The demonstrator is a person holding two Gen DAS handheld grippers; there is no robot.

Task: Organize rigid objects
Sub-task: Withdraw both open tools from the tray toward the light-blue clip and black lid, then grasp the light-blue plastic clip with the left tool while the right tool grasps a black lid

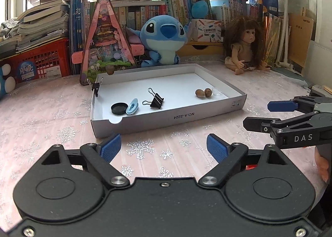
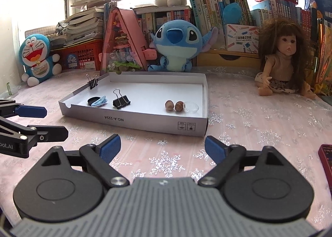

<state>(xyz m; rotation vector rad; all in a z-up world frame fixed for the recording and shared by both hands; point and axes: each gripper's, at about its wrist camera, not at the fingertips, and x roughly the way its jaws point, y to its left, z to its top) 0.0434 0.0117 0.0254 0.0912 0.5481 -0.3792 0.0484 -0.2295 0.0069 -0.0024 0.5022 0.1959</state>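
1. My left gripper (image 1: 164,147) is released, jaws spread wide and holding nothing. It hovers over the tablecloth (image 1: 51,112) just short of the near wall of the tray (image 1: 145,122).
2. On the tray's far left wall a small binder clip (image 1: 95,87) is clamped to the rim, handles up. I judge this one awkward: it must be pulled straight off the wall, not sideways.
3. Inside the tray, at the left, a black cap (image 1: 118,108) lies touching a light blue hair clip (image 1: 132,106). To take one cleanly, I should close across the side facing away from its neighbour.
4. Just right of these a larger binder clip (image 1: 156,101) rests on the tray floor with its wire handles raised. Gripping the black body is safer than gripping the wire loops, which would likely slip.
5. Toward the tray's right end two brown nuts (image 2: 175,106) sit side by side, with a clear glass dish (image 2: 191,107) touching the right one. Round shapes may roll; I should close slowly.
6. My right gripper (image 2: 162,147) is likewise released and empty, jaws apart, in front of the tray's near right corner.
7. Nothing is grasped yet; I judge the sorting barely begun.
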